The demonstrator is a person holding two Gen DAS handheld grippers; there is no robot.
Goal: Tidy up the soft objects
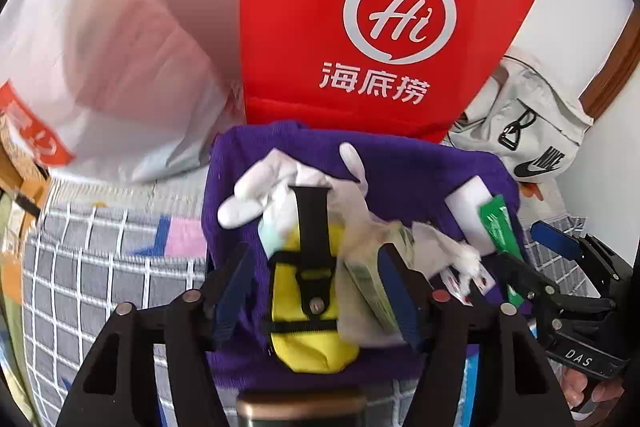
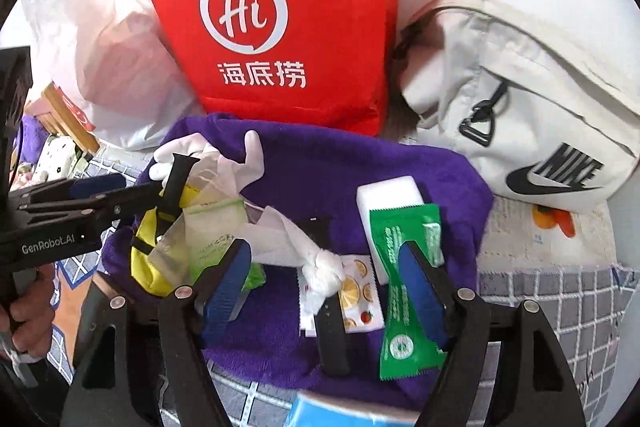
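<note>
On the bed, a purple towel (image 2: 328, 163) is spread over the checked bedspread (image 1: 100, 259), and the small soft things are heaped on it. At the left of the heap lie a white glove (image 1: 256, 195) and a yellow pouch (image 1: 308, 311) with a black strap. The left gripper (image 1: 316, 291) is held above the pouch; its fingers stand wide on either side, and nothing is seen to be gripped. A clear wipes packet (image 1: 368, 291) leans against its right finger.

Further right, a crumpled tissue (image 2: 316, 259), a fruit-print sachet (image 2: 360, 299), a black strap (image 2: 332, 331), a white sponge (image 2: 388, 191) and a green sachet (image 2: 404, 291) are seen. The right gripper (image 2: 328, 287) is poised over these with its fingers wide and empty, though the right finger overlaps the green sachet.

Behind stand a red bag (image 2: 280, 7) and a white Nike bag (image 2: 520, 99).

One item should probably be chosen at a time. The fingers would best be lowered squarely astride it, so that the towel is not pinched along with it.
</note>
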